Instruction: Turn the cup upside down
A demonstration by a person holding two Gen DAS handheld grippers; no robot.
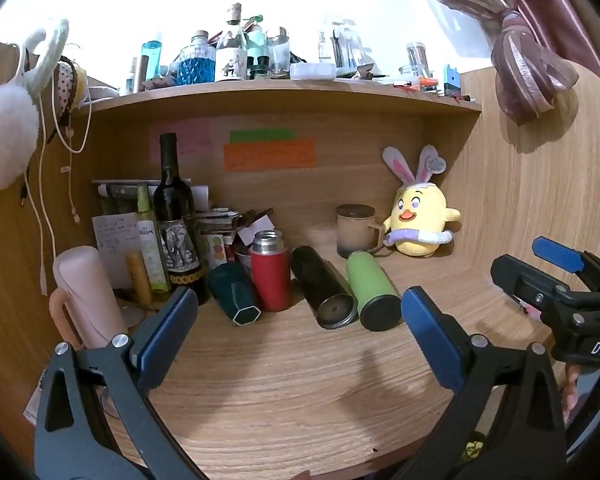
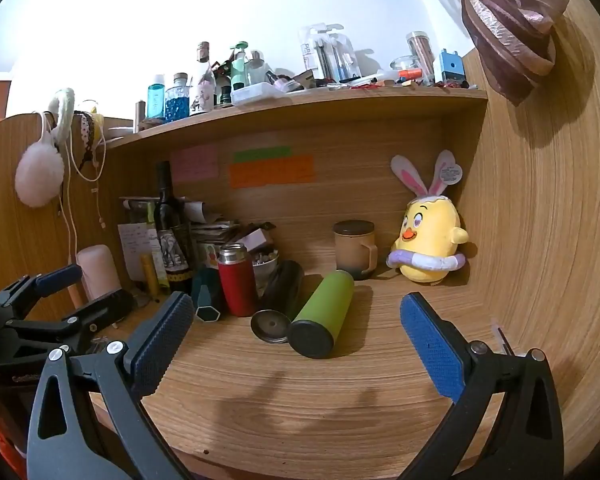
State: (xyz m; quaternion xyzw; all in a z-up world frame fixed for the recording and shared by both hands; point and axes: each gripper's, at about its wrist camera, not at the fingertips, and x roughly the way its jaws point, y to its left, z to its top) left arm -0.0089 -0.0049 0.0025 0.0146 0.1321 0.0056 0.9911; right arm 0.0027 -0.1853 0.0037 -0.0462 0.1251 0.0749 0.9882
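Note:
Several cups are on the wooden desk. A green tumbler (image 1: 374, 294) (image 2: 322, 314) and a black tumbler (image 1: 324, 292) (image 2: 278, 300) lie on their sides. A red flask (image 1: 270, 270) (image 2: 236, 280) stands upright. A dark teal hexagonal cup (image 1: 236, 294) (image 2: 206, 294) lies tilted at the left. A beige lidded mug (image 1: 356, 230) (image 2: 354, 248) stands at the back. My left gripper (image 1: 300, 332) is open and empty, short of the tumblers. My right gripper (image 2: 296, 336) is open and empty in front of the green tumbler; it also shows in the left wrist view (image 1: 540, 276).
A wine bottle (image 1: 176, 224), a pink jug (image 1: 86, 292), papers and small bottles crowd the left. A yellow chick plush (image 1: 420, 220) sits at the back right. A cluttered shelf (image 1: 284, 94) hangs overhead. Wooden walls (image 2: 540, 240) close the right side.

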